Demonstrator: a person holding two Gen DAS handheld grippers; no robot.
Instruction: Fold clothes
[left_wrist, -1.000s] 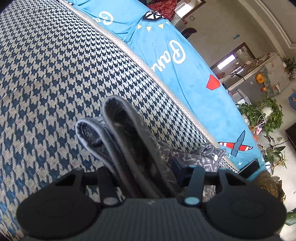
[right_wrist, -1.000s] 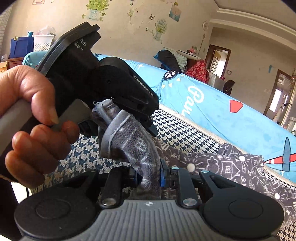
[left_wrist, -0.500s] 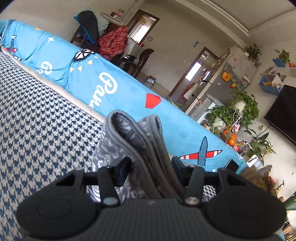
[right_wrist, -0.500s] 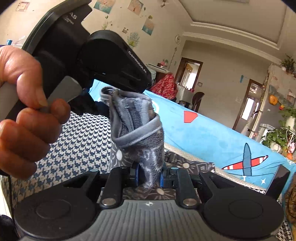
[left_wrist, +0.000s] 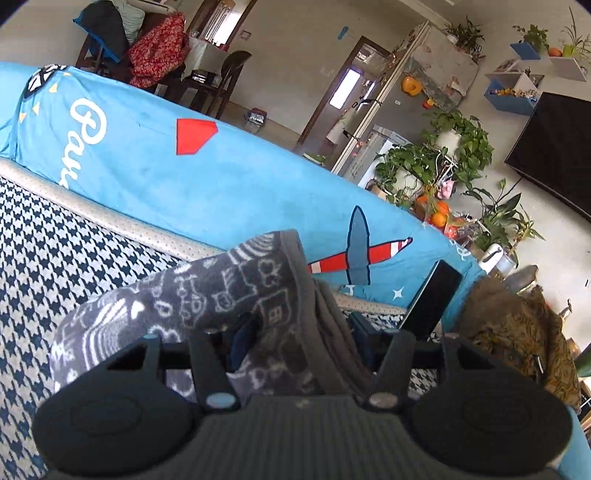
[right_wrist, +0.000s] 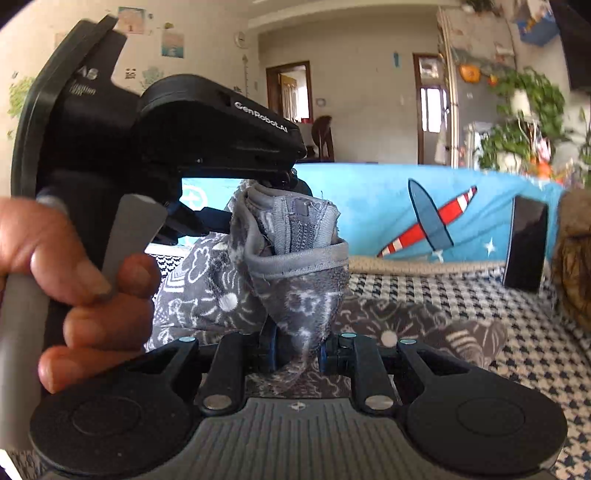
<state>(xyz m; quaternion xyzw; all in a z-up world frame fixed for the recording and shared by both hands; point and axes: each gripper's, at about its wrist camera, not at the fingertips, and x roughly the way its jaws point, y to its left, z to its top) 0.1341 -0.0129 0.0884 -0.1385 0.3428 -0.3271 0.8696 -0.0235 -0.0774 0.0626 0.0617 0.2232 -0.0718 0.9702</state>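
The grey patterned garment (right_wrist: 295, 266), bunched at six o'clock over the houndstooth surface (left_wrist: 74, 251), hung between both claws: the right claw (right_wrist: 293, 350) pinched its hem narrowly, the left claw (left_wrist: 295, 332) was opening around fabric. Best to keep the right grip firm while laying it flat.

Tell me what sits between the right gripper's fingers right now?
A bunched fold of the grey patterned garment, pinched between the right gripper fingers; the right wrist view shows it.
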